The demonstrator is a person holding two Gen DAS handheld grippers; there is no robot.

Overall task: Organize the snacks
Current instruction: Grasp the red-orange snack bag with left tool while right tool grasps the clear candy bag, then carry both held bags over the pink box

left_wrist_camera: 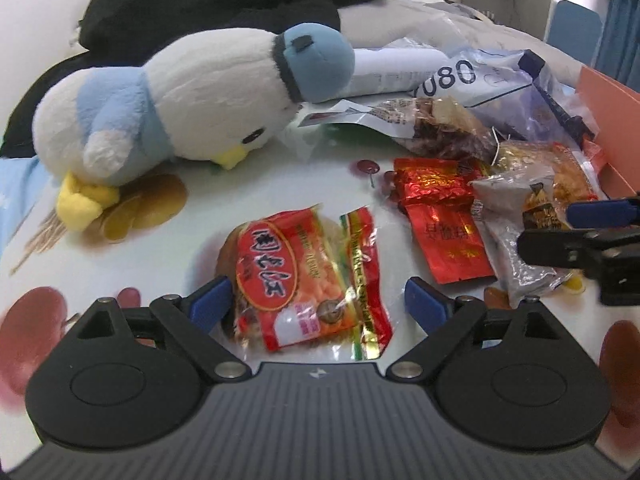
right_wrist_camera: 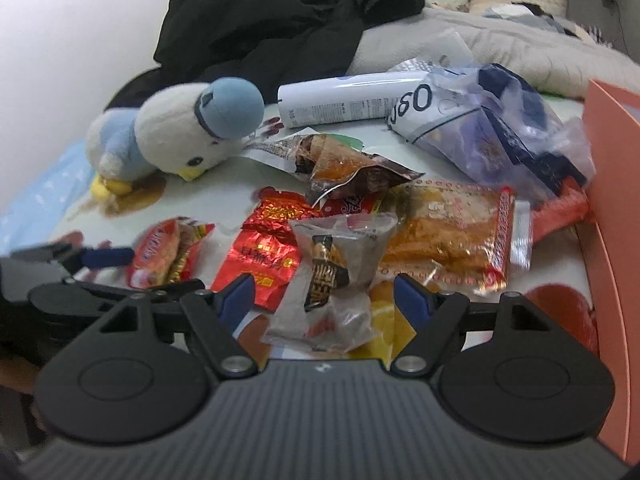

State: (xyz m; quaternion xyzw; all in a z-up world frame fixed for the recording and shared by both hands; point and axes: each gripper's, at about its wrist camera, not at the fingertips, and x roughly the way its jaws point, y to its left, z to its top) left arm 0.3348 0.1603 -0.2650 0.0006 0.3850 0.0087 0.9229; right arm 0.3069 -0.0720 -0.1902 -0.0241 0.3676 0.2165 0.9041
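My right claw (right_wrist_camera: 324,300) hangs spread wide around a clear grey snack pack (right_wrist_camera: 340,276) on the table (right_wrist_camera: 224,184). Just left of it lies a red foil packet (right_wrist_camera: 266,254); to its right, an orange snack bag (right_wrist_camera: 452,232). My left claw (right_wrist_camera: 108,258) reaches a red-orange packet (right_wrist_camera: 164,252). A plush bird (right_wrist_camera: 176,132) lies behind.

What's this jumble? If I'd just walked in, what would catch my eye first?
Probably the white-and-blue plush bird lying face-down at the left, in front of a heap of black clothing. Then the shiny snack packets: a red-and-orange one between the open left gripper, and a clear one with a black label between the open right gripper.
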